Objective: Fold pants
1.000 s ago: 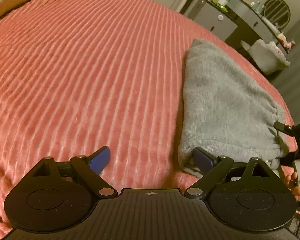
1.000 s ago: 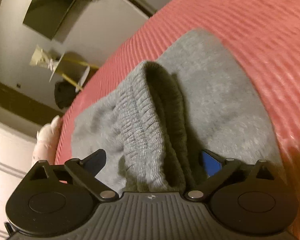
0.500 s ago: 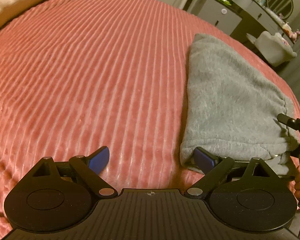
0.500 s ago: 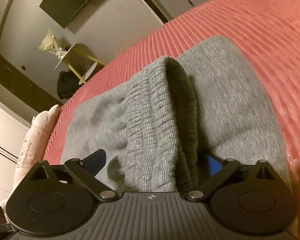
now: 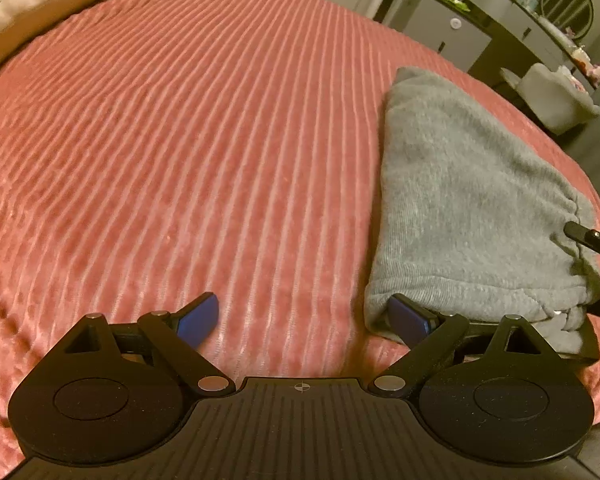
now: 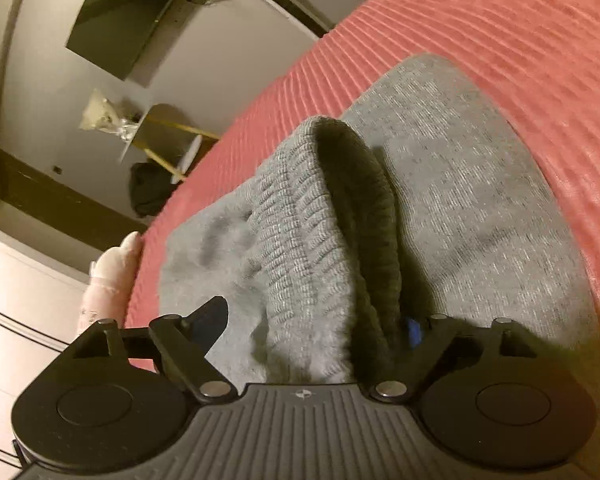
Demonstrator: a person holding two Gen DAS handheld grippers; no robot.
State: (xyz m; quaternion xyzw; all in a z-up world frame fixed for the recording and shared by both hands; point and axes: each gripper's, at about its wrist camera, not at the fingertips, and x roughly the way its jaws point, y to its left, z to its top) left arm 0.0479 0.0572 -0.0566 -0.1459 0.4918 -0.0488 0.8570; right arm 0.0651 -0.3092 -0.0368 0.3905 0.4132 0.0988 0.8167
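Left wrist view showed the left gripper (image 5: 304, 320) low over the bed (image 5: 188, 152), its blue-padded fingers spread wide and holding nothing. One finger (image 5: 198, 316) sat over bare pink ribbed blanket; the other finger (image 5: 408, 318) touched or sat just under the near corner of the pants (image 5: 468, 200), and the contact itself could not be made out. The gray pants lay folded into a compact bundle on the right part of the bed, close to its right edge. Their long left edge ran straight away from the camera, and the near hem lay across the front. To the left of that edge the blanket stretched wide and open as far as a pillow (image 5: 32, 4) at the far corner. Beyond the bed's right edge stood a dresser (image 5: 472, 28) and a pale chair (image 5: 556, 100).

Right wrist view had the right gripper (image 6: 320, 324) tilted, with the ribbed waistband (image 6: 312, 240) rising as a ridge between its fingers. The fingers stood apart, one finger (image 6: 210, 320) clear of the cloth and the other mostly buried behind the fold, so the gripper looked released rather than clenched on the pants (image 6: 480, 208). The bed (image 6: 520, 40) showed open blanket past the bundle, and its edge dropped off toward the wall on the left.
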